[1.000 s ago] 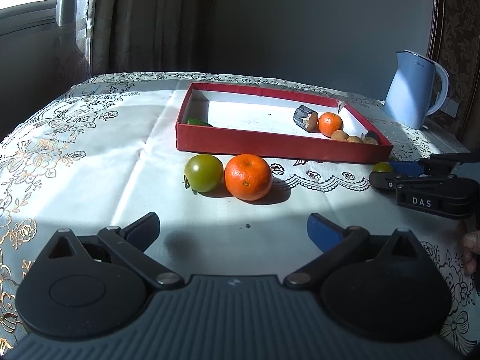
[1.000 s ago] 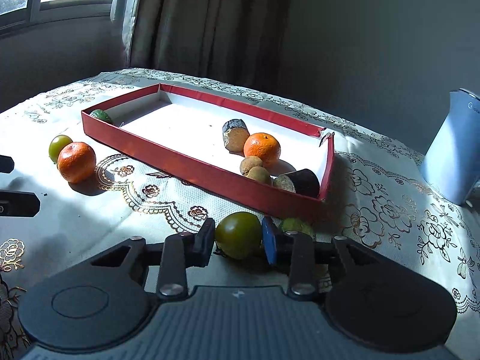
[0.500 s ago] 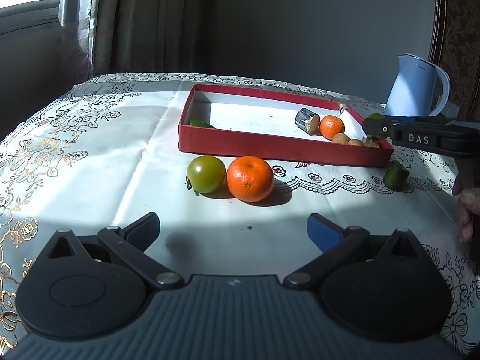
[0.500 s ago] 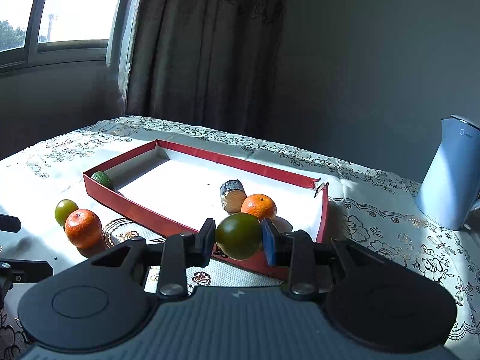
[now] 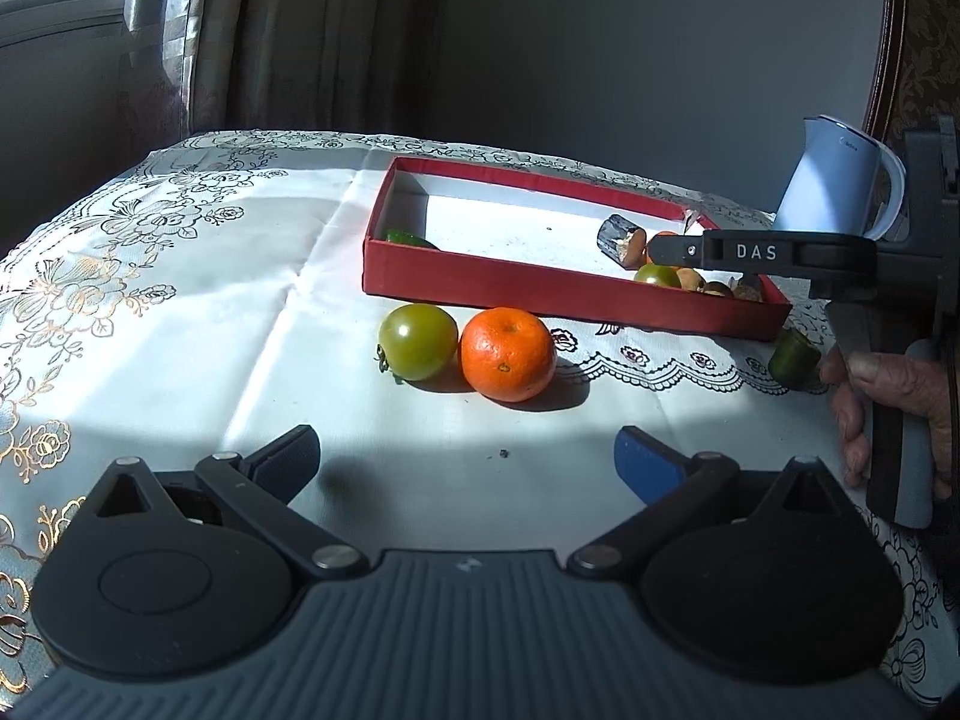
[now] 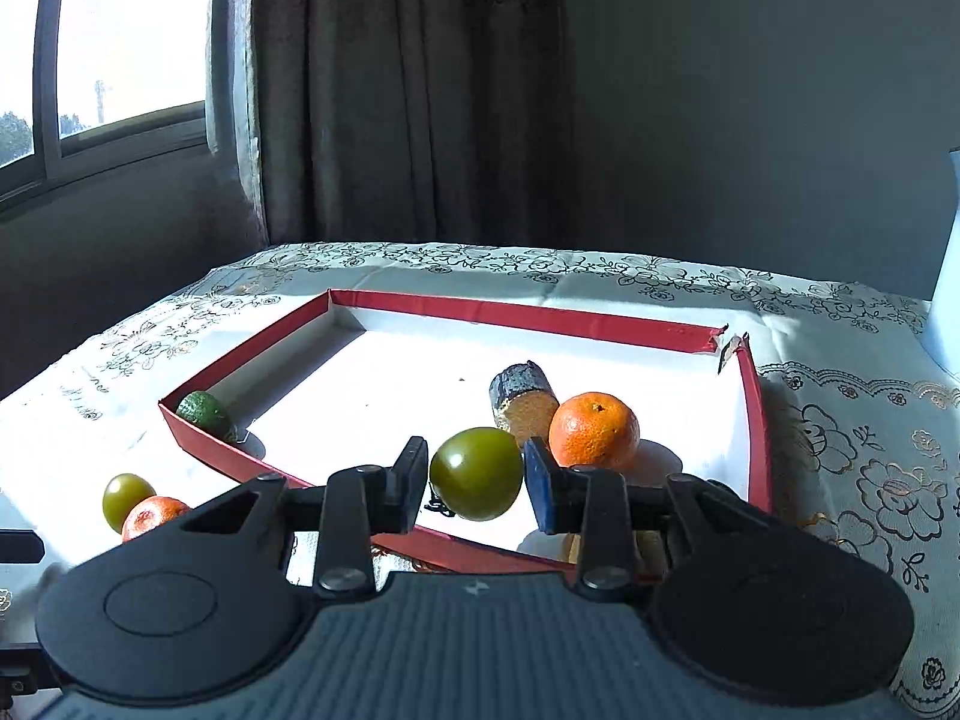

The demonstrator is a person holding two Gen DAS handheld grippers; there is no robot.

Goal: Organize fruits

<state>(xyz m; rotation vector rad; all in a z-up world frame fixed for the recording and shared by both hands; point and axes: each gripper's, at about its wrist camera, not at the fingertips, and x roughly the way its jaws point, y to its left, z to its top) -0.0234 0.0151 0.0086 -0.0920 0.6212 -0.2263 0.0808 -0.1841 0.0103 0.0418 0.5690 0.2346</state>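
Observation:
My right gripper [image 6: 475, 471] hangs over the near right part of the red tray [image 6: 510, 315]. Its jaws are opening. A green tomato [image 6: 476, 474] sits between the pads with slim gaps on both sides. In the left wrist view that tomato [image 5: 657, 275] shows just under the right gripper's finger. An orange [image 6: 594, 429], a dark cut piece [image 6: 525, 399] and a small avocado [image 6: 204, 411] lie in the tray. My left gripper [image 5: 465, 459] stands open and empty above the cloth. Just beyond it lie a second green tomato [image 5: 418, 341] and an orange [image 5: 507, 353].
A green cut piece [image 5: 793, 357] lies on the flowered tablecloth outside the tray's right corner, next to a person's hand [image 5: 888, 396] on the right gripper's handle. A pale blue kettle [image 5: 837, 186] stands at the back right. Curtains and a window are behind the table.
The right gripper lifted the green tomato off the cloth and carried it over the tray's near wall. Its pads have now come apart from the tomato. The left gripper stayed put.

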